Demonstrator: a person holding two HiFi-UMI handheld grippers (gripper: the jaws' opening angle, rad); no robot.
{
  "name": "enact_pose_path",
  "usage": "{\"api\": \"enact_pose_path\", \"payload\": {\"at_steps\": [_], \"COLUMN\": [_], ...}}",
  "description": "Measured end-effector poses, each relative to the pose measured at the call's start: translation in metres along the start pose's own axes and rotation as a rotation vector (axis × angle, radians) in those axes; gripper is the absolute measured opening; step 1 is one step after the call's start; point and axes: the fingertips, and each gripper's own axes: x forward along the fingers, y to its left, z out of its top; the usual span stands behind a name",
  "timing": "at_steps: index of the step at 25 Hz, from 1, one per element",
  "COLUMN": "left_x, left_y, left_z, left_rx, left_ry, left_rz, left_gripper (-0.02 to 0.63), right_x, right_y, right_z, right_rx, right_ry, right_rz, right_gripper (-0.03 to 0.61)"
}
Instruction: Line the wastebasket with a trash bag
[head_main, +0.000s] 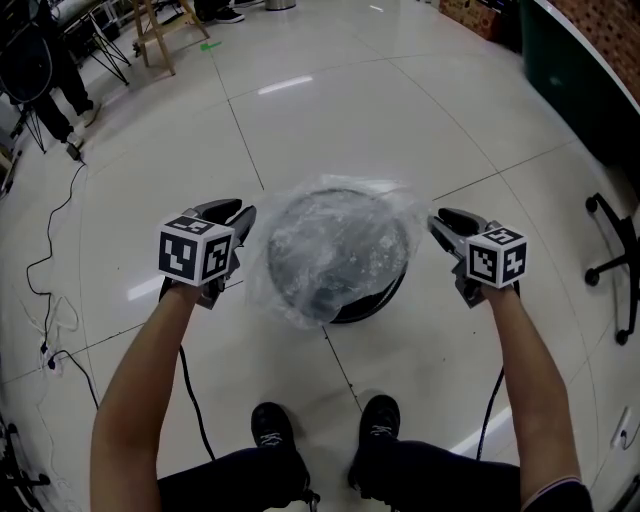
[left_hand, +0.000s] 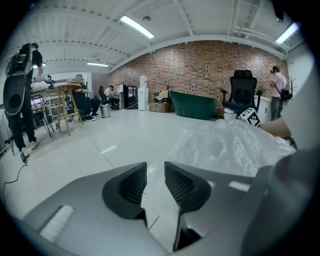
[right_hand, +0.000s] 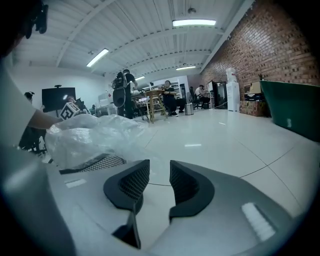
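Observation:
In the head view a round black mesh wastebasket (head_main: 372, 296) stands on the floor in front of me. A clear trash bag (head_main: 330, 245) is draped over its top and hangs down its left side. My left gripper (head_main: 240, 214) is just left of the bag, open, with nothing between its fingers. My right gripper (head_main: 444, 222) is just right of the rim, also open and empty. The left gripper view has the bag (left_hand: 227, 145) ahead to the right of the jaws. The right gripper view has the bag (right_hand: 90, 134) and the basket's mesh (right_hand: 97, 162) to the left.
An office chair base (head_main: 615, 262) stands at the right. Cables (head_main: 48, 300) run over the floor at the left. A wooden stool (head_main: 160, 32) and a person's legs (head_main: 55, 85) are at the far left. A green tub (head_main: 570, 75) lies far right. My shoes (head_main: 272, 428) are below the basket.

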Motion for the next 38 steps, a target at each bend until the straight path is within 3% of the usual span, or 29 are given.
{"api": "enact_pose_path", "payload": {"at_steps": [7, 15, 22, 26, 27, 30, 34, 38], "left_x": [-0.009, 0.004, 0.041, 0.061, 0.064, 0.065, 0.051, 0.019], "left_y": [-0.015, -0.029, -0.041, -0.055, -0.057, -0.059, -0.058, -0.067], "left_z": [0.031, 0.064, 0.059, 0.04, 0.037, 0.036, 0.048, 0.063], "left_rx": [0.024, 0.049, 0.05, 0.059, 0.056, 0.07, 0.113, 0.132], "left_ry": [-0.024, -0.041, 0.048, 0.14, 0.153, 0.159, 0.124, 0.084], "left_rz": [0.008, -0.054, -0.184, -0.251, -0.263, -0.292, -0.266, -0.264], "left_gripper": [0.109, 0.134, 0.22, 0.225, 0.221, 0.162, 0.053, 0.023], "right_x": [-0.037, -0.032, 0.004, 0.019, 0.021, 0.025, 0.014, -0.007], "right_y": [-0.008, 0.025, 0.044, 0.059, 0.063, 0.07, 0.075, 0.089], "right_z": [0.038, 0.117, 0.126, 0.104, 0.097, 0.086, 0.09, 0.101], "right_rx": [-0.021, -0.061, -0.067, -0.09, -0.108, -0.164, -0.199, -0.259], "right_ry": [-0.053, -0.17, -0.102, 0.004, 0.033, 0.077, 0.059, 0.018], "right_rz": [-0.054, 0.05, 0.167, 0.26, 0.277, 0.306, 0.319, 0.309], "right_gripper": [0.115, 0.129, 0.211, 0.21, 0.191, 0.004, 0.002, 0.002]}}
